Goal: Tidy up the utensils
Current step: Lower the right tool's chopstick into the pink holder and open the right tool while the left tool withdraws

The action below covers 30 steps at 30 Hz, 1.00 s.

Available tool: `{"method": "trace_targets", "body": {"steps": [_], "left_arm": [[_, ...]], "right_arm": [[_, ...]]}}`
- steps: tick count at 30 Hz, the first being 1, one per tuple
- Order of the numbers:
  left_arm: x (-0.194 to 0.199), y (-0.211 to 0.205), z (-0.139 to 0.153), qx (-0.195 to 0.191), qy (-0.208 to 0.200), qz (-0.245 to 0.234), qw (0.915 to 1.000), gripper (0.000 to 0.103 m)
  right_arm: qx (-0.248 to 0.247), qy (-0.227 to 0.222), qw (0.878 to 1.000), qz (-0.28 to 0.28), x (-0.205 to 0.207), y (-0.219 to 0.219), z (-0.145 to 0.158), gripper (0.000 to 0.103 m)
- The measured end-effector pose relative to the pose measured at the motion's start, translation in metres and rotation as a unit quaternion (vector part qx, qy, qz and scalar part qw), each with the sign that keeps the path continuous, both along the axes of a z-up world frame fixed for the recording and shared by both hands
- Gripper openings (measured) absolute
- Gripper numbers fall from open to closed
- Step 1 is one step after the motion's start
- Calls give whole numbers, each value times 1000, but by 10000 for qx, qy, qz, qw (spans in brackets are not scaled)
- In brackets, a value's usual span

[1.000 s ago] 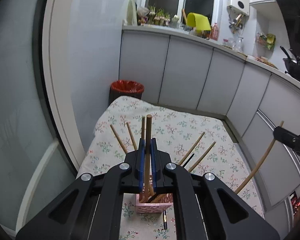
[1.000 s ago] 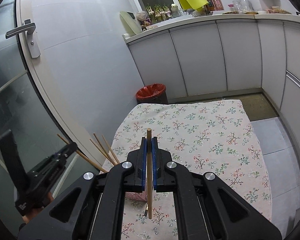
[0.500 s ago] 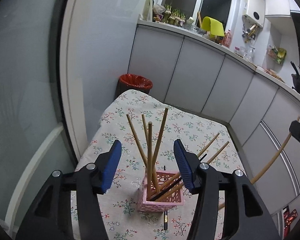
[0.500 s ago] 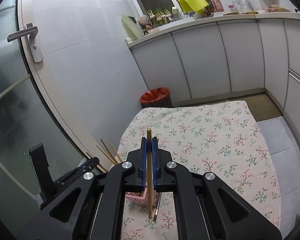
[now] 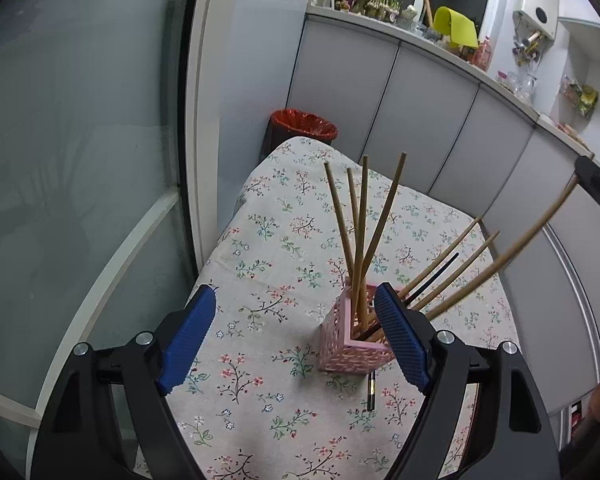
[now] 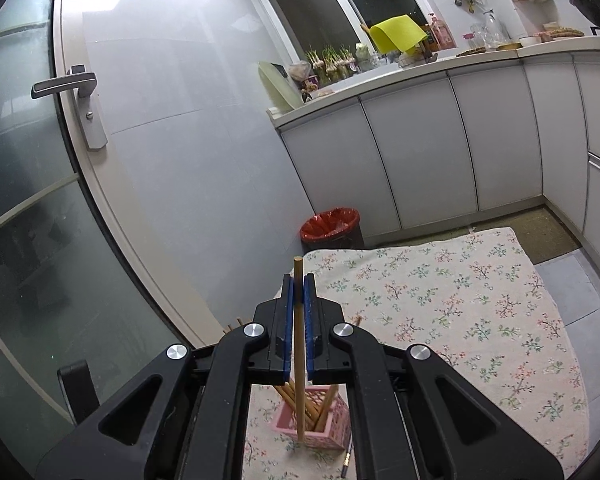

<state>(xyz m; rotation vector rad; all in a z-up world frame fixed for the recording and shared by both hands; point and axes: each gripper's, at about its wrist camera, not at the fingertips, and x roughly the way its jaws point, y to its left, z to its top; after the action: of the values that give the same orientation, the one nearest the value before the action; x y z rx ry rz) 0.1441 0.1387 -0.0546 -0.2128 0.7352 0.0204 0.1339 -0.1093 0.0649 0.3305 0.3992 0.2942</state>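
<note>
Your left gripper (image 5: 294, 334) is opening, its blue pads (image 5: 188, 334) spreading wide with nothing between them; a second ago they were clamped on a wooden chopstick, and that stick is now standing in the pink basket (image 5: 348, 344) among the others (image 5: 362, 240). So one more utensil is stowed, and this hand is free for the next one, I'd judge. Your right gripper (image 6: 299, 320) is pressing its jaws together on another chopstick (image 6: 299, 344), holding it upright with its lower tip hanging at about 6 o'clock over the basket's near rim, so that looks like the next drop. One dark, thin stick (image 5: 371, 390) is lying on the cloth just beside the basket at 6 o'clock, not yet collected.

Outward, the basket is sitting on a floral tablecloth (image 5: 268, 248) that is covering the table. At 12 o'clock a red-lined bin (image 5: 303, 128) is standing against grey cabinets (image 5: 420, 120); a glass door (image 5: 80, 160) is filling 9 o'clock, and a cluttered counter (image 6: 420, 76) is running toward 2 o'clock
</note>
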Motion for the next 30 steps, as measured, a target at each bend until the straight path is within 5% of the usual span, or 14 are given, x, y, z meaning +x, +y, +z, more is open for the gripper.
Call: {"method": "trace_targets", "body": {"steps": [11,16,22,30], "left_arm": [[10,-3,-9,-137,318,-199,9992,83],[9,-12,-13,-113,440,-419,9981,86],[7,-27,-24,21,671,-598,9960,86],[3,-63,-51,400,1116,-1043,9875,86]], "right_arm": [[-144,466,9988,89,29,21,-44,7],[79,515,9986,88,23,4,-39,39],[-173,791,9966,-149,14,-30,-37,56],[-486,1717,9817,-668,12,-85,-73,79]]}}
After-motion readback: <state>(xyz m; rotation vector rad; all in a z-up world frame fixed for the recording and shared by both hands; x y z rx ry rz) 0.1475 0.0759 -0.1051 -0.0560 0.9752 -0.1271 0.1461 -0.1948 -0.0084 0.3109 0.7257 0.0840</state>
